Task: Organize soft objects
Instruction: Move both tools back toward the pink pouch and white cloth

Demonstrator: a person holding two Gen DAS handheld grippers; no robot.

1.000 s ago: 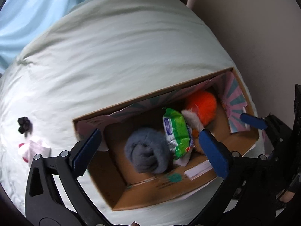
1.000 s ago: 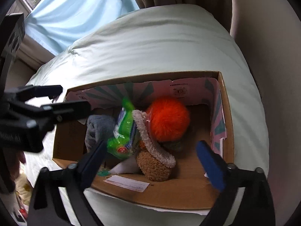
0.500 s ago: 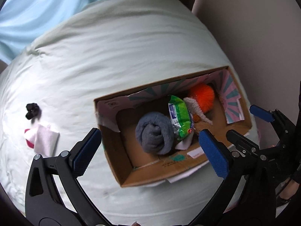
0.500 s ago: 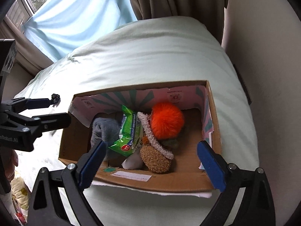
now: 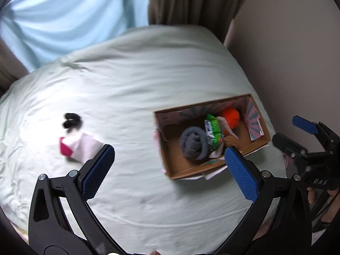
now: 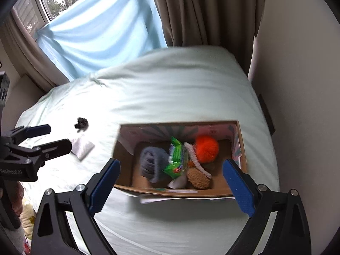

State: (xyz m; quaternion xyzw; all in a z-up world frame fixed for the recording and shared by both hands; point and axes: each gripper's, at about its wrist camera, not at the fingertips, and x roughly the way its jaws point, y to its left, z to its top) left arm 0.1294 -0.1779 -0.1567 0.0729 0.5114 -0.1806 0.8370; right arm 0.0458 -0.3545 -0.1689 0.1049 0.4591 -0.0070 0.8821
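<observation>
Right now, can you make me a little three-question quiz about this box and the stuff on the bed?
1. True or false: the orange pompom lies inside the box.
2. What lies beside the black scrunchie on the bed? A) pink cloth B) green packet C) grey roll
3. Fill in: both tongs, left and right, are ____.

Key: 1 true; 2 A, the pink cloth; 3 open.

Sock (image 5: 79,146) left of box (image 5: 167,165)

"GenRobot.AI" on left claw (image 6: 38,138) body; "DAS" on right claw (image 5: 297,130) body.
</observation>
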